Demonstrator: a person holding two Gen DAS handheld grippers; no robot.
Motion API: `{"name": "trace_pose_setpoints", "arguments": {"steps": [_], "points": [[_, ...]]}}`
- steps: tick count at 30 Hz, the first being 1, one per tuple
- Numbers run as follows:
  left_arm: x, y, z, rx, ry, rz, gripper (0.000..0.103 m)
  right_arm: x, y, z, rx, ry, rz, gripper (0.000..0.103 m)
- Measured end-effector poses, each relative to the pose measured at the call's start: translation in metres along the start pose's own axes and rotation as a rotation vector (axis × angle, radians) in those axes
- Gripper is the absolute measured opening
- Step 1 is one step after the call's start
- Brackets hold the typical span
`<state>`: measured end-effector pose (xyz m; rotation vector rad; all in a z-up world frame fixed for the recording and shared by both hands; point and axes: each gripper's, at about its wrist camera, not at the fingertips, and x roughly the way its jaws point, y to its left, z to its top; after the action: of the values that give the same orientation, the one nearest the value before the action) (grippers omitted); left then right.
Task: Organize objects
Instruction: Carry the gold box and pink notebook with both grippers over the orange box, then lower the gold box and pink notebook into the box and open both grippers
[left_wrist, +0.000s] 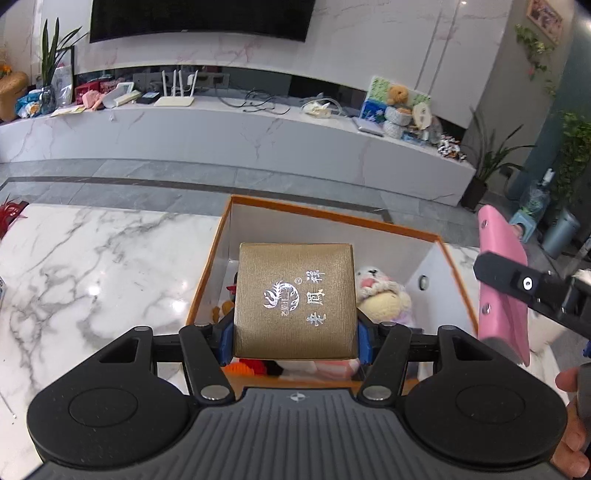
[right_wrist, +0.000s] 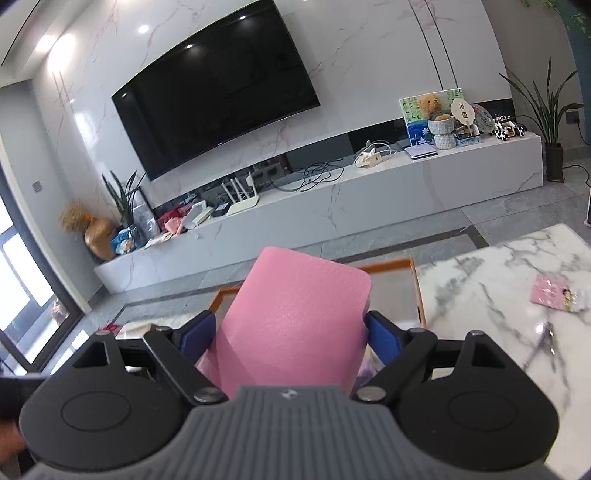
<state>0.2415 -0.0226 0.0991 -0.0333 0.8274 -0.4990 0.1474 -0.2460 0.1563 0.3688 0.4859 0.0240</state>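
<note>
**Two boxes held over the big box**

Left wrist view: the left gripper (left_wrist: 295, 332) pinches a gold box (left_wrist: 295, 301) between its blue pads, above an open orange box (left_wrist: 207, 266) with soft toys (left_wrist: 382, 295) inside, on a marble table (left_wrist: 92, 266).

Right wrist view: the right gripper (right_wrist: 291, 332) pinches a pink box (right_wrist: 295, 317). A pink packet (right_wrist: 554, 293) lies on the table.

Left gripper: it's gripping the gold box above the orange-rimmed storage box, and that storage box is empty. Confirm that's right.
Not quite. The left gripper does grip the gold box above the orange-rimmed storage box, but the storage box is not empty: the left wrist view shows a plush toy and other soft items inside.
</note>
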Motion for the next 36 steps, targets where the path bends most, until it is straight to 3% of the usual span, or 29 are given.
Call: {"name": "trace_pose_setpoints", "arguments": {"steps": [2,8,14,18,26,36], "points": [[0.014,-0.001,0.001,-0.002,-0.010,0.010,0.068,0.019,-0.009,-0.001,0.028,0.015,-0.013,0.087],[0.058,-0.001,0.000,0.000,0.061,0.036,0.068,0.070,-0.029,-0.007,0.056,0.059,-0.036,0.087],[0.078,0.002,-0.001,0.011,0.079,0.068,0.068,0.106,-0.031,-0.013,0.044,0.117,-0.040,0.087],[0.085,0.003,-0.002,0.011,0.092,0.097,0.068,0.116,-0.030,-0.013,0.035,0.143,-0.050,0.088],[0.090,-0.011,-0.008,0.108,0.106,0.174,0.068,0.124,-0.029,-0.014,-0.016,0.163,-0.123,0.088],[0.091,-0.013,-0.007,0.096,0.130,0.126,0.068,0.131,-0.018,-0.021,-0.108,0.216,-0.213,0.088]]}}
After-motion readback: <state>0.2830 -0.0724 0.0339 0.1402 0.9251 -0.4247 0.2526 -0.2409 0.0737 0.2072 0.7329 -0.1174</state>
